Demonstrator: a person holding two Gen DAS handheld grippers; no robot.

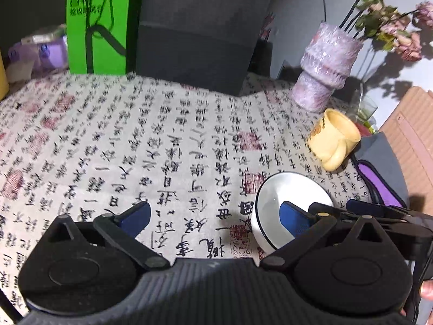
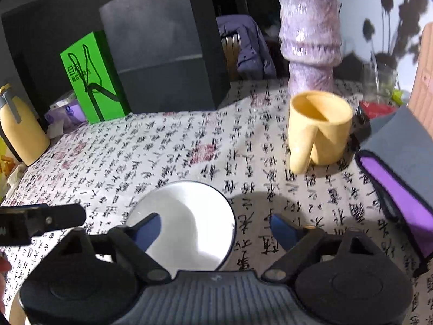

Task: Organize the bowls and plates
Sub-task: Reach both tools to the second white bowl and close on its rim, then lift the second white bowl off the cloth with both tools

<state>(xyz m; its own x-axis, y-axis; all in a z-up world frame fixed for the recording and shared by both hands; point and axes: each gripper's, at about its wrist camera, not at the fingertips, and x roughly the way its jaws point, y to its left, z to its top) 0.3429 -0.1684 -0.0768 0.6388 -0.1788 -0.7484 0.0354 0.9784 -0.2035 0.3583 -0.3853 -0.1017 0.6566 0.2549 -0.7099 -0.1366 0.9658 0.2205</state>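
Note:
A white bowl with a thin black rim sits on the calligraphy-print tablecloth. My right gripper stands open and straddles the bowl's right rim, its left pad above the inside and its right pad outside, clear of the wall. In the left wrist view the same bowl lies to the right. My left gripper is open wide, its right finger in front of the bowl and bare cloth between the pads. The right gripper shows just beyond the bowl. The left gripper's finger reaches in from the left.
A yellow mug stands behind the bowl, with a purple vase of flowers further back. A grey and purple pouch lies at the right edge. A green box, a dark box and a yellow kettle line the far left.

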